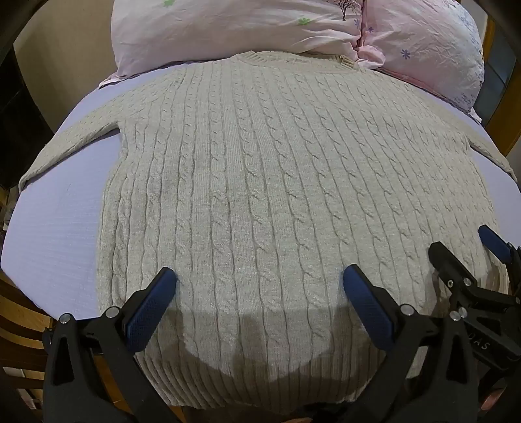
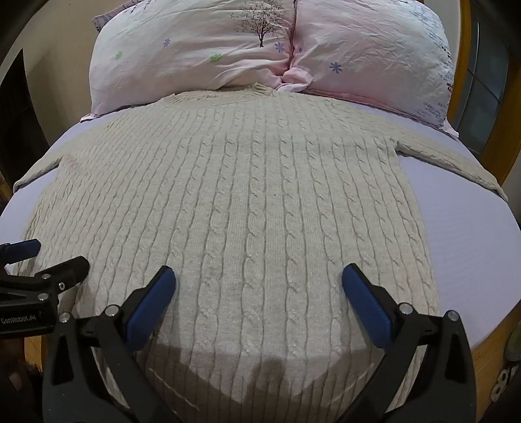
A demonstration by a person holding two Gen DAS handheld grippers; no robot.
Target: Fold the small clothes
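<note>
Left wrist view. Sweater (image 1: 260,182): cream cable-knit, lay flat and face-up on the lilac sheet (image 1: 55,234), collar toward the pillows (image 1: 228,29), hem nearest the camera. Both sleeves were spread outward; left sleeve (image 1: 71,146) ran to the bed's edge. No fold was visible. Left gripper (image 1: 260,286): jaws stood wide apart, blue pads (image 1: 153,312) above the lower body of the knit, nothing between them. Whether the pads touched the fabric could not be told. Right gripper (image 1: 469,247): entered at the right edge, over the sweater's right hem area; fingers appeared parted, holding nothing.

Right wrist view. Sweater (image 2: 247,201): same flat lay, right sleeve (image 2: 456,162) stretched across the sheet (image 2: 472,244) toward the wooden frame. Pillows (image 2: 195,55) sat just beyond the collar. Right gripper (image 2: 259,286): jaws wide, empty, poised over the hem region. Left gripper (image 2: 49,257): visible at the left edge, near the sweater's left side, fingers apart.

Step, as judged: garment spread, folding not yet begun. The next move would likely call for pinching a sleeve or side edge, closing on both knit layers, and carrying it across the body without dragging the rest.
</note>
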